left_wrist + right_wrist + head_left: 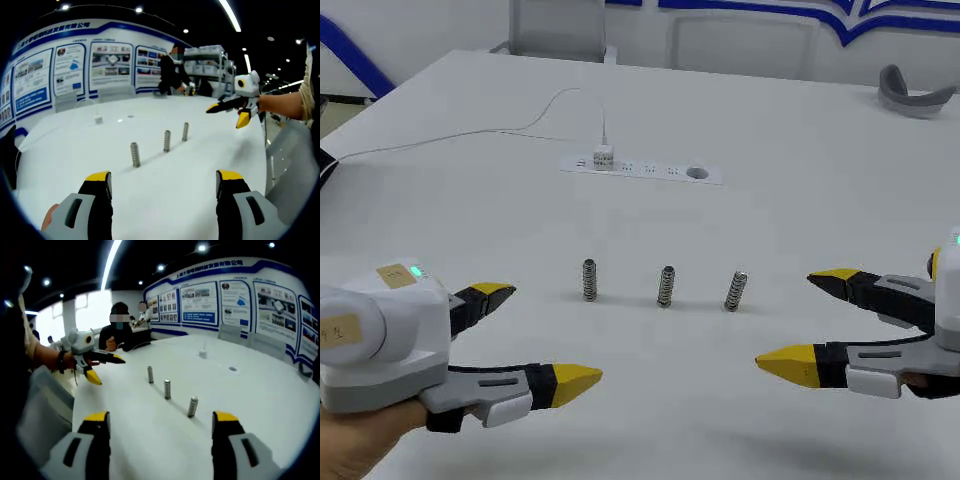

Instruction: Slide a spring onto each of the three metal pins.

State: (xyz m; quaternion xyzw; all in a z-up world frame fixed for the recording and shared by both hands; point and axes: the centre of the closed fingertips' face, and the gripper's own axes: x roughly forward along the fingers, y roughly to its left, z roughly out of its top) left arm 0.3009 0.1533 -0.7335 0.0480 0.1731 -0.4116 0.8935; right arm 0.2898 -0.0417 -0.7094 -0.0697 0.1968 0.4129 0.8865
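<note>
The left tool and right tool are being held over the white tabletop. Both have their jaws spread wide, gripping nothing, with the tips angling in toward each other. Just ahead of the gap between them, three springs are standing in a row that runs from one tool's side to the other's. The left spring and middle spring are standing with their long axes upright, while the right spring is leaning a little toward the right tool. Bare tabletop is lying open around the row and under both tools. Farther ahead a power strip is lying roughly parallel to the row, with its cable trailing off on the left tool's side. The far edge is running well beyond that, with a chair behind it and blue-and-white wall panels lining the room.
</note>
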